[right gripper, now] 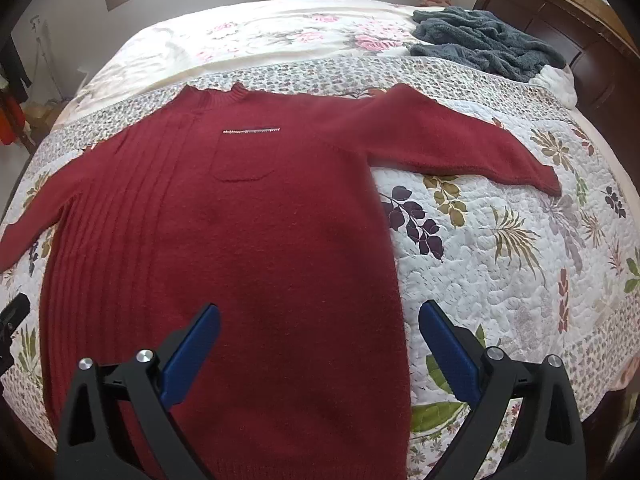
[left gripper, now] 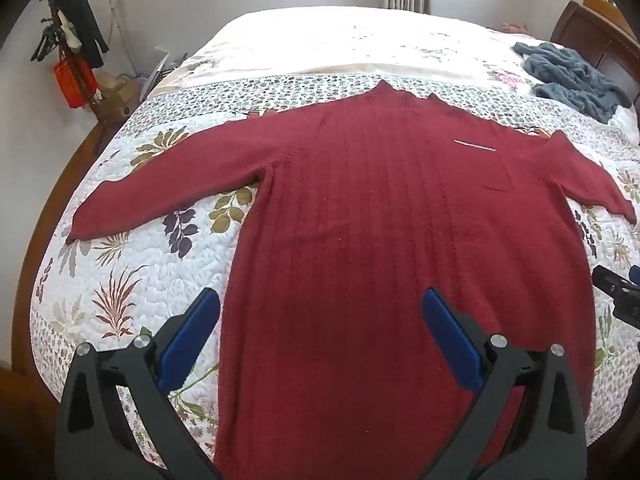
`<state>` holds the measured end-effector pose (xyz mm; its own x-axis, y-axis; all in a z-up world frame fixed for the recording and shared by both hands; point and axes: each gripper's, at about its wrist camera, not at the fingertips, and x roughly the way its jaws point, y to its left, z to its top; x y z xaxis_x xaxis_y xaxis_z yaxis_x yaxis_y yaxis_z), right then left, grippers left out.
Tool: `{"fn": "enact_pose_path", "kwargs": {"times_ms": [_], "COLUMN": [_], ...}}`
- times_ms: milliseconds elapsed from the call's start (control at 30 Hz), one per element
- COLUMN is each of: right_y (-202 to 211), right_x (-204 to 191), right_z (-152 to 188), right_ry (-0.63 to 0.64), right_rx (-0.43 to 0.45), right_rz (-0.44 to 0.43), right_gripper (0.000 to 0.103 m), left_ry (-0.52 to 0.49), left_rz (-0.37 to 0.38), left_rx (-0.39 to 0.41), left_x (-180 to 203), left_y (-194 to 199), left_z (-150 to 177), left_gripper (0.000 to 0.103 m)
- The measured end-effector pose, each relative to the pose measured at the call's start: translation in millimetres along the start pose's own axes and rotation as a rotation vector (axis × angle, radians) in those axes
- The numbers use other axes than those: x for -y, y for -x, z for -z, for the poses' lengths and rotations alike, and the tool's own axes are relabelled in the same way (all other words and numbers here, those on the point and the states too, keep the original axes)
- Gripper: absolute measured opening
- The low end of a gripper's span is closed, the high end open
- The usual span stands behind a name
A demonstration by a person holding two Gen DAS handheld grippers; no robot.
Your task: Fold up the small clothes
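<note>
A dark red knitted sweater (left gripper: pixel 400 208) lies flat and face up on a floral quilt (left gripper: pixel 132 264), collar away from me, both sleeves spread out to the sides. It has a chest pocket (right gripper: pixel 244 160) with a thin sparkly strip above it. My left gripper (left gripper: pixel 320 308) hovers open over the sweater's lower left edge, nothing between its blue pads. My right gripper (right gripper: pixel 320 320) hovers open over the sweater's (right gripper: pixel 260 240) lower right edge, also holding nothing. The right gripper's black body (left gripper: pixel 618 296) shows at the right edge of the left wrist view.
A crumpled grey-blue fleece garment (right gripper: pixel 488 44) lies at the far right of the bed near the dark wooden headboard (right gripper: pixel 560 28). A coat stand (left gripper: pixel 72 52) with hanging items is beyond the bed's left side. The quilt (right gripper: pixel 520 248) lies bare right of the sweater.
</note>
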<state>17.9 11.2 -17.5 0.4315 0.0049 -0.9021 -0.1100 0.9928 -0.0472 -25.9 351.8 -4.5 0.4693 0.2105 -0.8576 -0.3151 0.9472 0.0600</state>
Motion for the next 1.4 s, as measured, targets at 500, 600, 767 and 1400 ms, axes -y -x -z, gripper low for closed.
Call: {"fn": "enact_pose_path", "kwargs": {"times_ms": [500, 600, 767, 1400], "right_y": [-0.5, 0.2, -1.1, -3.7], "right_x": [-2.2, -2.2, -1.2, 1.5], "right_z": [1.3, 0.9, 0.5, 2.0], "right_ry": [0.006, 0.008, 0.006, 0.004], "right_rx": [0.005, 0.008, 0.006, 0.005], "right_rz": [0.001, 0.002, 0.000, -0.001], "right_gripper": [0.099, 0.099, 0.099, 0.099], "left_ry": [0.010, 0.011, 0.012, 0.011], "left_rz": [-0.010, -0.014, -0.015, -0.030], "left_rx": [0.003, 0.003, 0.002, 0.001], "left_x": [-5.0, -5.8, -6.5, -7.0], "left_y": [-2.1, -1.6, -1.6, -3.8], "left_z": [1.8, 1.5, 1.4, 4.6], "left_gripper": [0.100, 0.100, 0.100, 0.100]}}
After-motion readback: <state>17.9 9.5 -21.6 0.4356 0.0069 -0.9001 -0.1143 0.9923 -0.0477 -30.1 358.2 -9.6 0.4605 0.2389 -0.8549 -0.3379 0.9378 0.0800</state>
